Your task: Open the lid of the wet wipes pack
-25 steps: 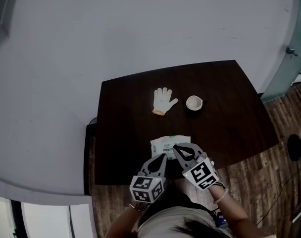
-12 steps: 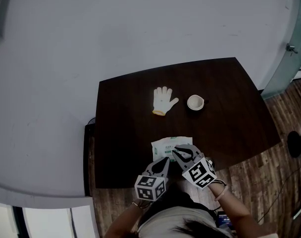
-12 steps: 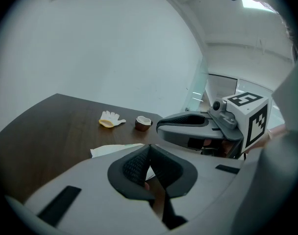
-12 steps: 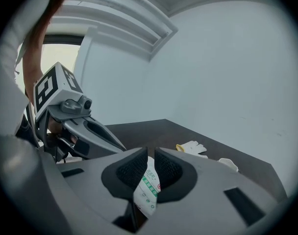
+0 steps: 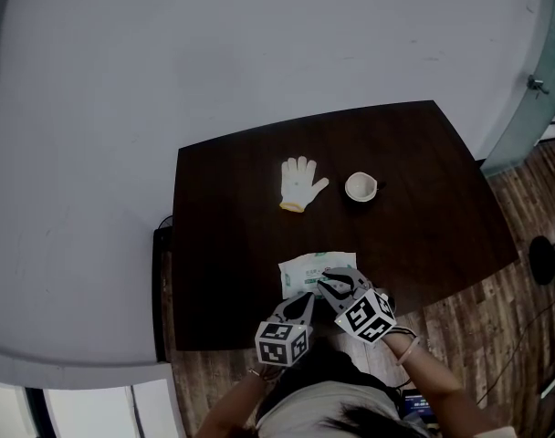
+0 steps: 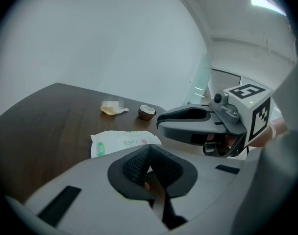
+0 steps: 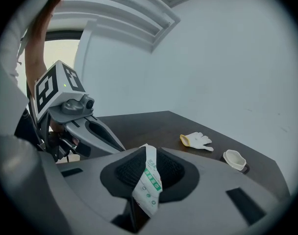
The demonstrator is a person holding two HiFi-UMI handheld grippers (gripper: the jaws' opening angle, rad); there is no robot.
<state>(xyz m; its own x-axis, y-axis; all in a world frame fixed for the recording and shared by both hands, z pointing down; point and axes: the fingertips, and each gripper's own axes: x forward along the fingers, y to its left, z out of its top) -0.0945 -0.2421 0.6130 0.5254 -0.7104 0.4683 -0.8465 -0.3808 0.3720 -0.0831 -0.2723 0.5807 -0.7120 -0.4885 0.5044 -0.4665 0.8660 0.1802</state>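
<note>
**A:** Where was the white, green-printed soft plastic wet wipes pack (image 5: 314, 268)?

**B:** On the dark brown wooden table (image 5: 424, 190). Its near edge stood upright between the jaws of the right gripper (image 7: 148, 153), and the rest stretched away ahead of them. Those jaws had just been opening. The pads stood apart with the edge loose between them, no longer pinched from both sides.

**A:** And the left gripper (image 6: 149, 147)?

**B:** Its jaws were together with nothing in them, just short of the pack, which lay flat ahead of their tips. The right gripper was close on its right.

**A:** So which step was that?

**B:** I judged it to be letting go of the pack before regripping. The lid itself looked untouched. I couldn't make it out on the pack's top face in any view.

**A:** What did the next move call for?

**B:** Probably one gripper pinning the pack down while the other parted its jaws, found the lid's free edge and peeled it upward. A soft pack would lift along with the lid unless it was held.

**A:** Anything else near the jaws?

**B:** No. A white knitted glove (image 5: 300, 182) and a small white round cup (image 5: 361, 187) lay well beyond them.
</note>
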